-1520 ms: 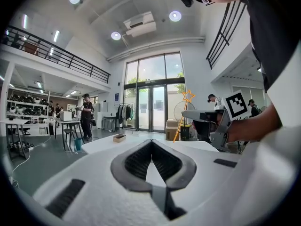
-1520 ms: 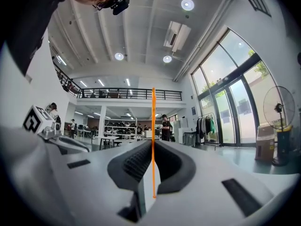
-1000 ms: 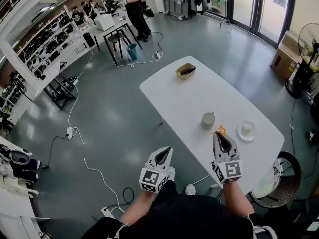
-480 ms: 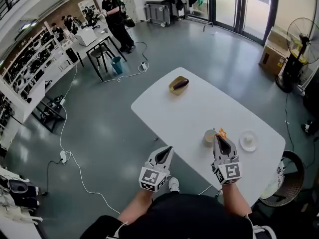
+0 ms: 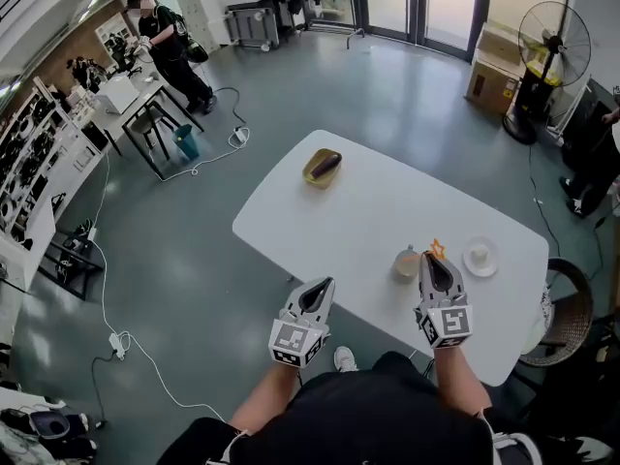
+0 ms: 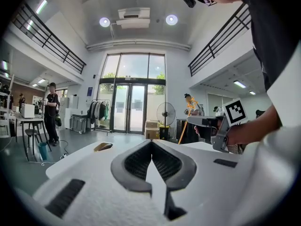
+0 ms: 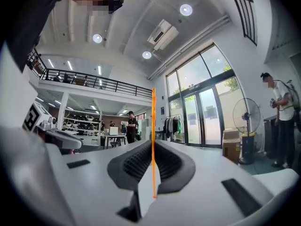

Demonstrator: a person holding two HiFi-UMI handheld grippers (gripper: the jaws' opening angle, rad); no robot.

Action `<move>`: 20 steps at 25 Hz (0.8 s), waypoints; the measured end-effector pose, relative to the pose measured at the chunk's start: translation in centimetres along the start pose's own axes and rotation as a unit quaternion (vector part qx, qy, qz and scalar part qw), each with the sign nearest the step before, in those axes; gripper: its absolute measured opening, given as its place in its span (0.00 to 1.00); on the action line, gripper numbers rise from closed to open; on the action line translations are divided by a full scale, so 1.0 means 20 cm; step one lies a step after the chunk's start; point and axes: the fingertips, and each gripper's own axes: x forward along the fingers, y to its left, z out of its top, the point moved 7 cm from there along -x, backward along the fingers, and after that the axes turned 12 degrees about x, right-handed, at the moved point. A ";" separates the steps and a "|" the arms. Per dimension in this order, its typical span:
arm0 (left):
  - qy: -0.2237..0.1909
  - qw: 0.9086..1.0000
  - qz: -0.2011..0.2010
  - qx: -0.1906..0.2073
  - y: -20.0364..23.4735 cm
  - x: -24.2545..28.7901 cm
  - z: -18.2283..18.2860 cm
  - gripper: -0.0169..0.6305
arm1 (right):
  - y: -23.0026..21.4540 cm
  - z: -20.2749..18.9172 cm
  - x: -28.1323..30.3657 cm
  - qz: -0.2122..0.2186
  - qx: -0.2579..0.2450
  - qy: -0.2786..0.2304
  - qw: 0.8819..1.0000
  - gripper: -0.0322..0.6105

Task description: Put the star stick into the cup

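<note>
A thin orange stick (image 7: 153, 140), its star (image 5: 437, 249) seen only outside the right gripper view, is clamped by the right gripper (image 5: 427, 258); the left gripper (image 5: 327, 284) is closed empty.

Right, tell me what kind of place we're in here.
Probably a lab or workshop set up in a tall open hall. Racks of equipment line one wall, loose power cables trail about, and a mezzanine railing runs overhead.
</note>
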 end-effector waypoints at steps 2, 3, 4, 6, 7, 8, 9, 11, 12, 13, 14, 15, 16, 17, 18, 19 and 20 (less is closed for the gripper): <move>-0.001 1.000 -0.013 -0.001 0.00 0.05 0.00 0.04 | -0.05 -0.02 -0.01 -0.020 0.002 0.003 1.000 0.08; 0.000 1.000 -0.019 -0.002 0.00 0.07 0.00 0.04 | -0.08 -0.02 -0.02 -0.027 0.004 0.005 1.000 0.08; 0.000 1.000 -0.024 -0.002 -0.01 0.09 0.00 0.04 | -0.10 -0.03 -0.02 -0.034 0.007 0.007 0.999 0.08; -0.001 0.999 -0.032 0.000 -0.01 0.12 0.00 0.04 | -0.14 -0.05 -0.02 -0.044 0.016 0.008 0.999 0.08; 0.000 0.999 -0.034 0.002 -0.01 0.14 -0.01 0.04 | -0.16 -0.07 -0.02 -0.048 0.024 0.010 0.999 0.08; 0.003 0.999 -0.035 0.003 -0.01 0.16 -0.01 0.04 | -0.18 -0.09 -0.01 -0.052 0.032 0.013 0.998 0.08; 0.007 0.999 -0.034 0.003 -0.01 0.17 -0.02 0.04 | -0.20 -0.12 0.01 -0.056 0.041 0.017 0.997 0.08; 0.015 0.999 -0.031 0.000 0.00 0.18 -0.02 0.04 | -0.25 -0.16 0.02 -0.063 0.059 0.028 0.996 0.08; 0.019 0.999 -0.030 -0.001 -0.01 0.18 -0.03 0.04 | -0.27 -0.18 0.03 -0.066 0.069 0.033 0.995 0.08; 0.023 0.999 -0.029 -0.001 -0.01 0.18 -0.04 0.04 | -0.29 -0.21 0.03 -0.069 0.080 0.037 0.994 0.08; 0.028 0.999 -0.028 -0.001 -0.02 0.18 -0.05 0.04 | -0.31 -0.23 0.03 -0.070 0.090 0.040 0.993 0.08; 0.034 0.999 -0.026 -0.002 -0.03 0.19 -0.06 0.04 | -0.33 -0.25 0.02 -0.069 0.098 0.044 0.992 0.08; 0.038 0.999 -0.023 -0.004 -0.03 0.19 -0.07 0.04 | -0.35 -0.27 0.02 -0.067 0.103 0.049 0.991 0.08; 0.042 0.999 -0.021 -0.006 -0.04 0.20 -0.07 0.04 | -0.36 -0.28 0.02 -0.065 0.109 0.054 0.990 0.08; 0.045 0.999 -0.019 -0.008 -0.04 0.21 -0.07 0.04 | -0.38 -0.30 0.02 -0.064 0.117 0.060 0.989 0.08; 0.047 0.999 -0.017 -0.010 -0.04 0.22 -0.07 0.04 | -0.39 -0.32 0.03 -0.066 0.128 0.064 0.988 0.08; 0.049 0.999 -0.016 -0.011 -0.04 0.22 -0.07 0.04 | -0.41 -0.34 0.04 -0.068 0.139 0.067 0.986 0.08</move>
